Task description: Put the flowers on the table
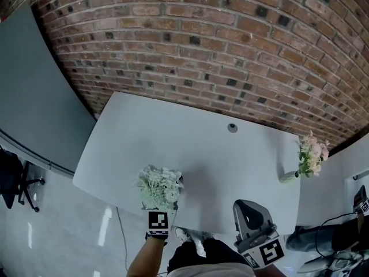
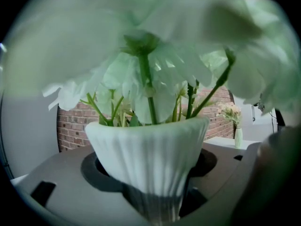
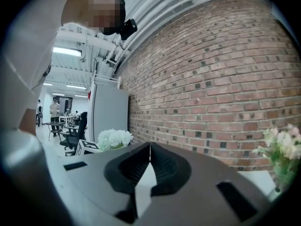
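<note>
Left gripper [image 1: 159, 215] clamps a ribbed, flared white vase [image 2: 148, 149] of frilly white flowers [image 1: 160, 187] at the smooth grey table's [image 1: 173, 137] near edge. Right gripper's [image 3: 149, 149] dark ribbed jaws meet, empty. At the far right stands a second bouquet [image 1: 312, 154], pale pink, in a slim vase: two bouquets.

No text, number, label or brand can be read. Only square black-and-white patterns are seen on the left marker cube [image 1: 158, 221] and the right marker cube [image 1: 268, 251].
</note>
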